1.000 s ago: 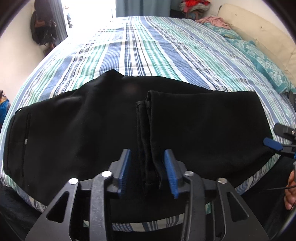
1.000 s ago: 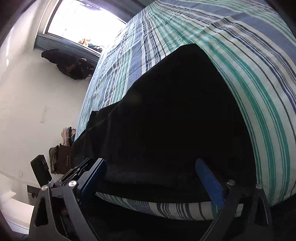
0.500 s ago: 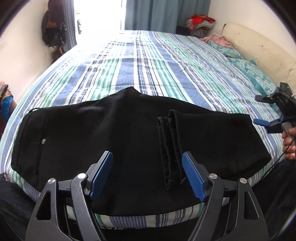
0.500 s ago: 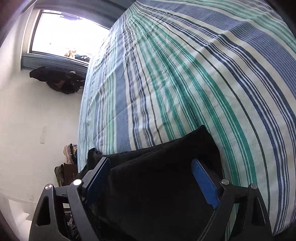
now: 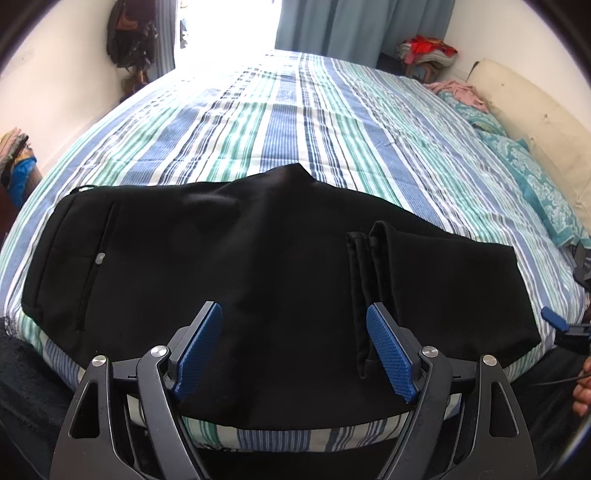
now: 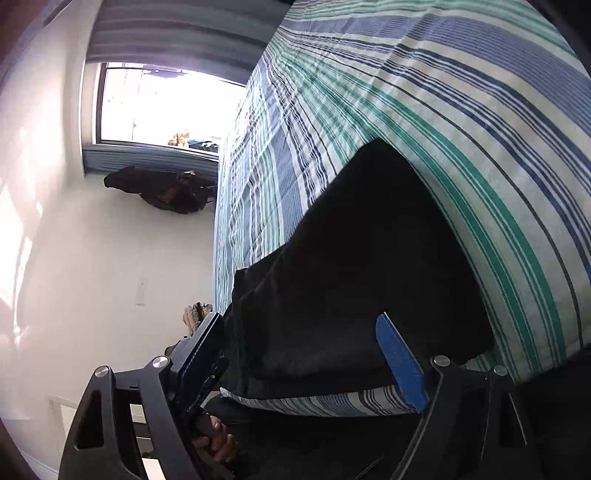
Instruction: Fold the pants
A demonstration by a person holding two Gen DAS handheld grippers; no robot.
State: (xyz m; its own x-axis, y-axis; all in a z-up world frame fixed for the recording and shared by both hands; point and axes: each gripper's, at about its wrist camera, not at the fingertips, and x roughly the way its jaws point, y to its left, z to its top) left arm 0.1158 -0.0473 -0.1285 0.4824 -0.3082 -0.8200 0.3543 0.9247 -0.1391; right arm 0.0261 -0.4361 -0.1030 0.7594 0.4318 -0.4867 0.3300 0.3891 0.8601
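Black pants (image 5: pixel 229 280) lie folded across the near edge of the striped bed (image 5: pixel 295 122). The waistband with a pocket and button is at the left, and the leg hems (image 5: pixel 364 280) lie folded back on top toward the right. My left gripper (image 5: pixel 295 350) is open and empty, hovering above the pants near the bed's front edge. My right gripper (image 6: pixel 306 362) is open and empty at the right end of the pants (image 6: pixel 351 277), seen side-on. Its blue fingertip also shows in the left wrist view (image 5: pixel 554 320).
A teal pillow (image 5: pixel 535 177) and cream headboard (image 5: pixel 535 107) lie at the right. Clothes are piled in the far corner (image 5: pixel 424 51). Bags hang on the wall (image 5: pixel 129 33) by the window. The bed's far half bears nothing but the sheet.
My left gripper let go of the folded leg hems, opened wide and pulled back and left. My right gripper swung about and now sits low at the right end of the pants.
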